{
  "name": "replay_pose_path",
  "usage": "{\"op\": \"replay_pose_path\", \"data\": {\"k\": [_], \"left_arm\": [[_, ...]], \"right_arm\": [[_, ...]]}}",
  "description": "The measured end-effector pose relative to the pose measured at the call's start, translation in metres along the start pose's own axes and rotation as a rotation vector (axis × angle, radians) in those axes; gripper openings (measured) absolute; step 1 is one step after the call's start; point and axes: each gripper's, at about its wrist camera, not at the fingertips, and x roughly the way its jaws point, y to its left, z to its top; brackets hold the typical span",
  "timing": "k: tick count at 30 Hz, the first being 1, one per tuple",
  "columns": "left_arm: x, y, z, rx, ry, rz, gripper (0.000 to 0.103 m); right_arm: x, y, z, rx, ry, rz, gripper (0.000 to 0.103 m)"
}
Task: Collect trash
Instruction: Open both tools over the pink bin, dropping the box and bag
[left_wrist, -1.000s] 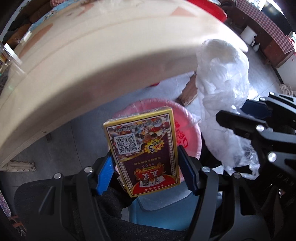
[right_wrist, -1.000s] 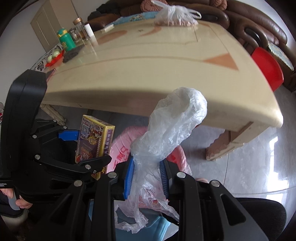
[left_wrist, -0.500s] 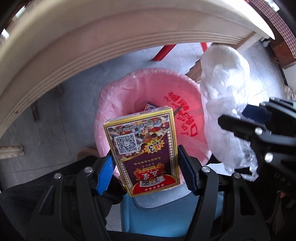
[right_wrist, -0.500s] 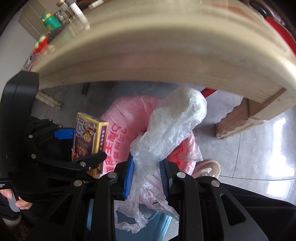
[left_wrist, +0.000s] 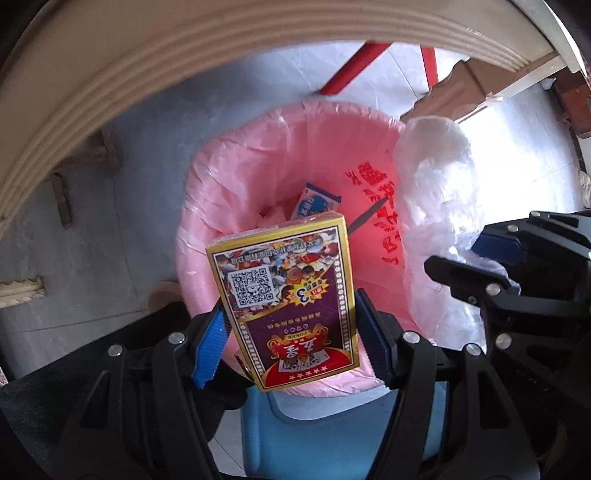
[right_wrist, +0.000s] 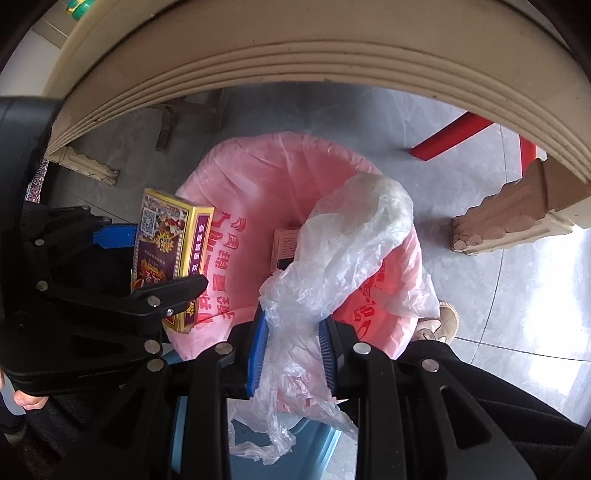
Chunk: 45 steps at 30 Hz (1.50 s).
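Left wrist view: left tool (left_wrist: 286, 341) points straight down, its blue ribbed pads clamped on the two long edges of a playing-card box (left_wrist: 284, 308).
Card box: flat cardboard rectangle, glossy, gold border, purple and red print, a QR code near its far end; it stands out ahead of the tool's fingers, over the near part of the bin mouth.
Trash bin (left_wrist: 306, 435): pale blue plastic body directly below the tool, lined with a thin, wrinkled pink bag (left_wrist: 258, 173) bearing red printed characters; the liner folds over the round rim.
Inside the liner: a small blue-and-white packet (left_wrist: 314, 201) and some pale scraps lie beyond the card box's far end.
Right wrist view: right tool (right_wrist: 291, 347) tilts steeply downward, its blue pads pinched on a clear plastic bag (right_wrist: 343, 254).
Plastic bag: thin, crinkled, translucent film; one bunched end rises ahead of the fingers over the bin opening, the loose tail hangs behind the pads toward the camera.
Left tool from the right view: to the left, black frame, card box upright in its pads at the liner's left rim.
Surface (right_wrist: 332, 48): cream moulded edge with stepped grooves arches beyond both tools.
Floor (right_wrist: 517, 295): grey glossy tile.
Person: a thumb (right_wrist: 26, 400) shows at the far left edge behind the left tool.
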Motion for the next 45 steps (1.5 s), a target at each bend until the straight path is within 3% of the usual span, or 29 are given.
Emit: {"op": "replay_pose_path", "data": {"k": [9,20,26,28,36,45], "left_arm": [[0.031,0.008,0.010,-0.032,0.063,0.012,0.064],[0.033,0.011,0.012,-0.044,0.081,0.016,0.064],[0.034,0.012,0.012,-0.040,0.085,0.003,0.066],[0.033,0.014,0.012,-0.048,0.086,-0.002,0.071],[0.029,0.022,0.012,-0.087,0.066,0.006,0.075],[0.018,0.030,0.010,-0.141,0.021,0.070,0.076]], "right_arm": [[0.014,-0.007,0.007,0.005,0.034,0.031,0.029],[0.017,-0.007,0.008,0.002,0.030,0.049,0.035],[0.016,-0.006,0.008,0.004,0.023,0.053,0.042],[0.015,-0.006,0.009,0.009,0.021,0.056,0.047],[0.014,-0.010,0.011,0.038,0.007,0.085,0.068],[0.012,-0.010,0.012,0.043,0.001,0.101,0.069]]}}
